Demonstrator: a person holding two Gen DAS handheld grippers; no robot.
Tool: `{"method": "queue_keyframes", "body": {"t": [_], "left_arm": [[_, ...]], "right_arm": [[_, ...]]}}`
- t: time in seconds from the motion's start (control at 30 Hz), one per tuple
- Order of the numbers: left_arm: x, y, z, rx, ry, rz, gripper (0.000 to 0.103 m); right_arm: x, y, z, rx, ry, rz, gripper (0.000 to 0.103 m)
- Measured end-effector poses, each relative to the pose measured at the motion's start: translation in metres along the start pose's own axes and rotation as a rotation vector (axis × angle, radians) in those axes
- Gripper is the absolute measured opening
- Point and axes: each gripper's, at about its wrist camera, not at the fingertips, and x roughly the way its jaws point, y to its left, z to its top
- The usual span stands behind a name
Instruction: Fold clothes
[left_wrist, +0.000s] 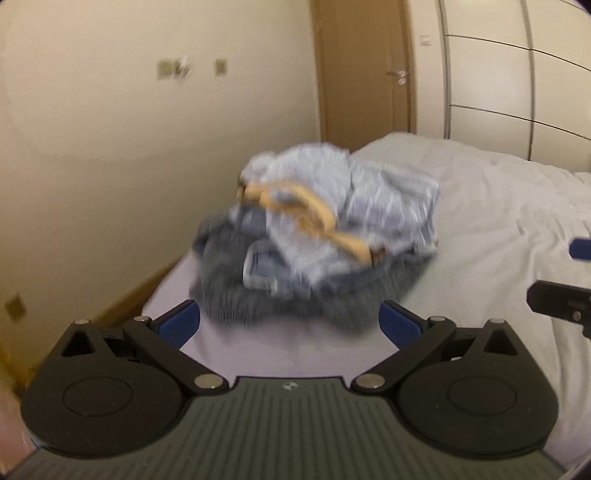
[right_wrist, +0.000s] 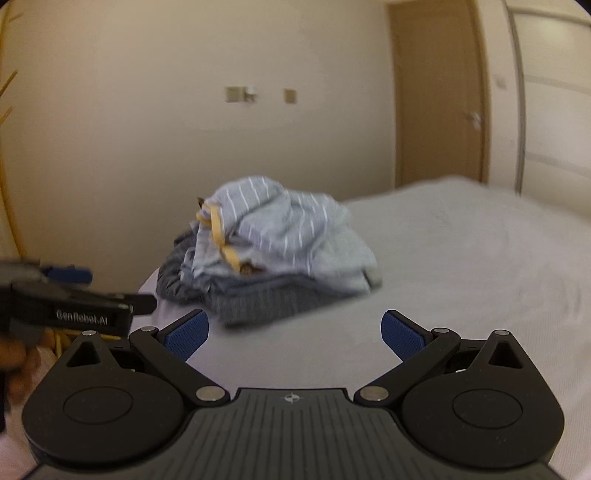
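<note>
Clothes pile (right_wrist: 273, 251) heaped on bed (right_wrist: 461, 266), uncontained.

Left tongs (left_wrist: 290, 325) and right tongs (right_wrist: 295, 334), both agape.

Cream wall (right_wrist: 147, 110), wooden door (right_wrist: 436, 103), white bed (right_wrist: 461, 266)

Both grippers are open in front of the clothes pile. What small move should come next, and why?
Probably bring the right gripper forward to the striped shirt on top of the pile. Both it and the left gripper are open, empty and short of the clothes; the shirt lies uppermost, so it comes off first.
</note>
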Motion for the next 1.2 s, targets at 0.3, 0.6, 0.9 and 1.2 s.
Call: {"method": "queue_keyframes", "body": {"t": [0.3, 0.6, 0.9, 1.2], "left_arm": [[0.07, -0.021, 0.037, 0.362, -0.155, -0.073, 0.088], [0.117, -0.016, 0.035, 0.465, -0.119, -0.124, 0.027], [0.047, -0.029, 0.071, 0.466, -0.33, -0.164, 0.01], [-0.075, -0.1, 0.085, 0.42, -0.534, -0.493, 0.009]], "right_arm": [[0.099, -0.03, 0.038, -0.085, 0.009, 0.036, 0.087], [0.165, -0.037, 0.041, -0.072, 0.042, 0.108, 0.049], [0.085, -0.043, 0.062, -0.061, -0.135, 0.069, 0.013], [-0.113, -0.071, 0.062, -0.048, -0.336, -0.127, 0.012]]}}
